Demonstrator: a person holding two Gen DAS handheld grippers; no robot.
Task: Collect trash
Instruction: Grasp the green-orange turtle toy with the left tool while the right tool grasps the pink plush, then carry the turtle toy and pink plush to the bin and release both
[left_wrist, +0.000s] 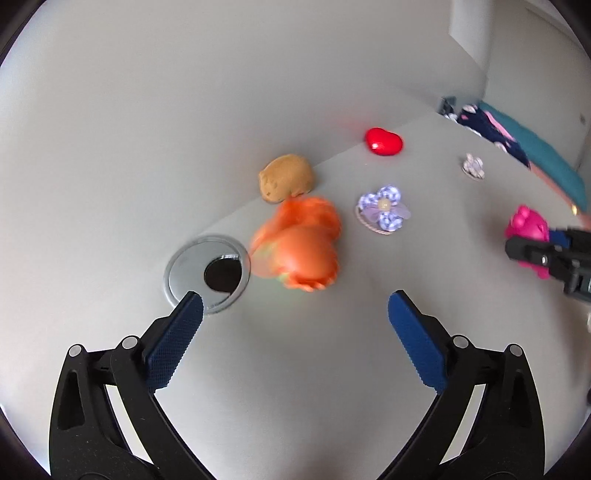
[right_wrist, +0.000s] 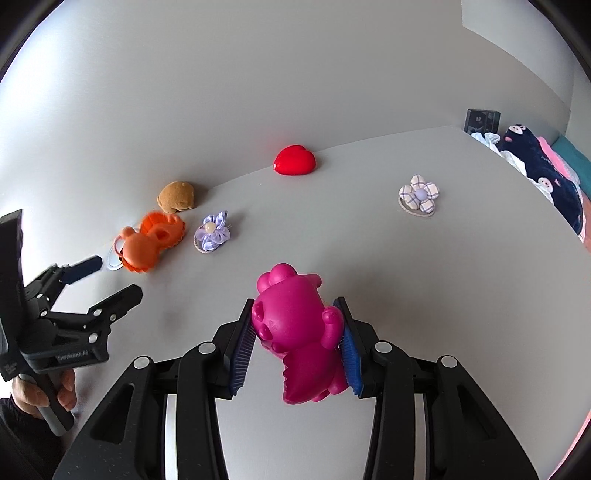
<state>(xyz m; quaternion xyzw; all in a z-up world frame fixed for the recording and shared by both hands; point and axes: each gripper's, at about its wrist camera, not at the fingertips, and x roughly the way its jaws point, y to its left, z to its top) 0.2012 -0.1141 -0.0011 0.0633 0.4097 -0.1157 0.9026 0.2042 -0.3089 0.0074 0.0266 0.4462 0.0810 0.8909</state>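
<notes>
Left hand-held gripper (left_wrist: 295, 306), jaws spread apart, is facing the orange toy (left_wrist: 299, 247) lying just ahead; right hand-held gripper (right_wrist: 297, 328) is clamping the pink toy (right_wrist: 295, 332)

Magenta bear toy (right_wrist: 295, 332) tilted (clamped between blue pads), orange toy (right_wrist: 147, 243) lying blurred

Soft even daylight; orange toy (left_wrist: 299, 245) motion-blurred; glare on red heart (left_wrist: 383, 141); fisheye edges warped, vignetted.

Counted on the bench (right_wrist: 332, 236): two fabric flower hair ties, one lilac (right_wrist: 212, 231) and one checked (right_wrist: 419, 195); one magenta toy (right_wrist: 299, 328); one orange toy (right_wrist: 149, 242); one brown toy (right_wrist: 176, 196); one red heart (right_wrist: 294, 160); one metal grommet (left_wrist: 195, 269).
</notes>
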